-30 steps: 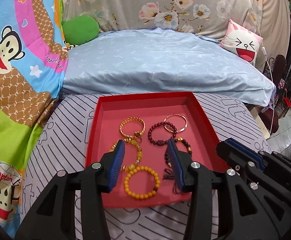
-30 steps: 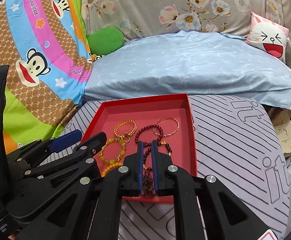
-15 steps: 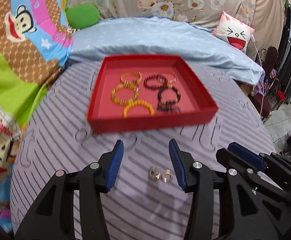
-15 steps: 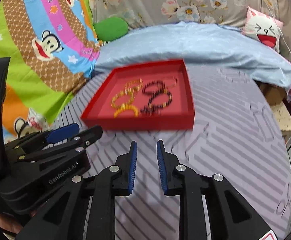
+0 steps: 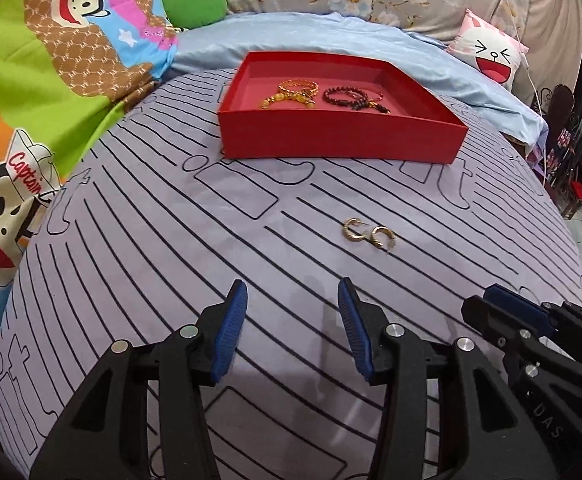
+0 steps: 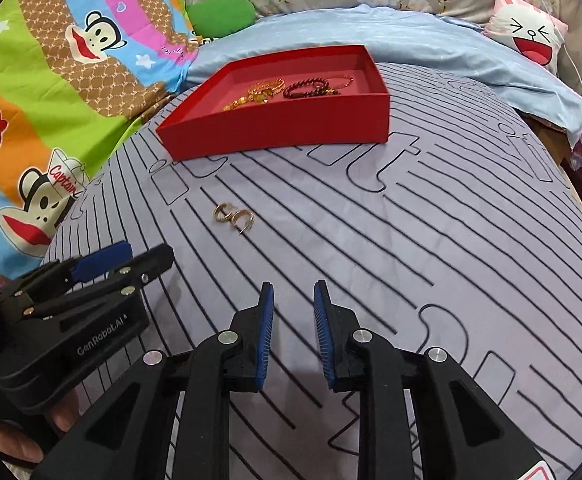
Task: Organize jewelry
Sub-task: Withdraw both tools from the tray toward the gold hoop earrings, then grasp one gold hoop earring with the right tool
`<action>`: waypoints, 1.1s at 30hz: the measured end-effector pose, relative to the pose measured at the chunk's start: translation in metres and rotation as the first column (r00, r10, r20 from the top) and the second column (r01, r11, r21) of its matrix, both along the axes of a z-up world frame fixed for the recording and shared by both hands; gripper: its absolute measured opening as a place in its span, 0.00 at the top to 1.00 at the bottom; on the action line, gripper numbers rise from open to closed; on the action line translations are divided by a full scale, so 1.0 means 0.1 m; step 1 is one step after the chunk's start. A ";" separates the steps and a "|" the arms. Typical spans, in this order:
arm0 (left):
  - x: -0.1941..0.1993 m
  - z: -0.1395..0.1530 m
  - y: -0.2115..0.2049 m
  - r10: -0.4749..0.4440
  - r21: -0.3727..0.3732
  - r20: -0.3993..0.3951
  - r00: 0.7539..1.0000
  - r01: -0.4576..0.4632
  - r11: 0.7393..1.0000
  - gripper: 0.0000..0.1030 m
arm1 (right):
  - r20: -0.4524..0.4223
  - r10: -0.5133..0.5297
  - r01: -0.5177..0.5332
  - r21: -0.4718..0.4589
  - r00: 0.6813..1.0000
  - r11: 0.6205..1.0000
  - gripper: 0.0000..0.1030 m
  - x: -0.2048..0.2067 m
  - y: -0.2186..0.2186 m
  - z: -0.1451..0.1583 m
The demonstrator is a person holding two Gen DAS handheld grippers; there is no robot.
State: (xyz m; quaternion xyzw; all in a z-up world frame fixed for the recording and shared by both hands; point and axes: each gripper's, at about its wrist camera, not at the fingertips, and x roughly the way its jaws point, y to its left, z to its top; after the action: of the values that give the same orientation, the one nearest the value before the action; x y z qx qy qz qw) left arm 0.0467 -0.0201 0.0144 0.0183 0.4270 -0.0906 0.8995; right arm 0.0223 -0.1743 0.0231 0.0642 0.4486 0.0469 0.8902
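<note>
A red tray [image 5: 339,138] [image 6: 275,136] lies at the far side of the striped lilac cloth, holding several gold, yellow and dark bead bracelets [image 5: 297,90] [image 6: 307,88]. Two small gold hoop earrings [image 5: 369,234] [image 6: 235,216] lie loose on the cloth in front of the tray. My left gripper [image 5: 293,290] [image 6: 103,258] hovers open just short of them, nothing between its blue pads. My right gripper [image 6: 291,292] [image 5: 499,300] is beside it, to the right of the earrings; its jaws are opening, with a narrow gap and nothing in it.
A light blue pillow [image 6: 371,36] lies behind the tray, with a green cushion [image 6: 221,14] and a pink face cushion [image 6: 531,36] at the back. A cartoon monkey blanket [image 5: 51,80] covers the left. The cloth drops off at the right edge [image 6: 579,208].
Both grippers have pulled back from over the tray towards the near side and lower. The right gripper, shut earlier above the dark bracelet, has let its jaws part. The earrings have come into view.
</note>
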 end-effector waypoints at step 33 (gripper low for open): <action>0.15 -0.11 0.29 0.079 -0.041 -0.004 0.997 -0.079 0.996 0.48 | 0.021 0.083 -0.080 -0.097 0.996 0.992 0.85 0.63 0.38 -0.12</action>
State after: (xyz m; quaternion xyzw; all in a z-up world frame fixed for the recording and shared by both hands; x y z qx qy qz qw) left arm 0.0613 0.0088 0.0031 -0.0171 0.4266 -0.0638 0.9020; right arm 0.0854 -0.1362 0.0115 0.0022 0.4415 0.0622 0.8951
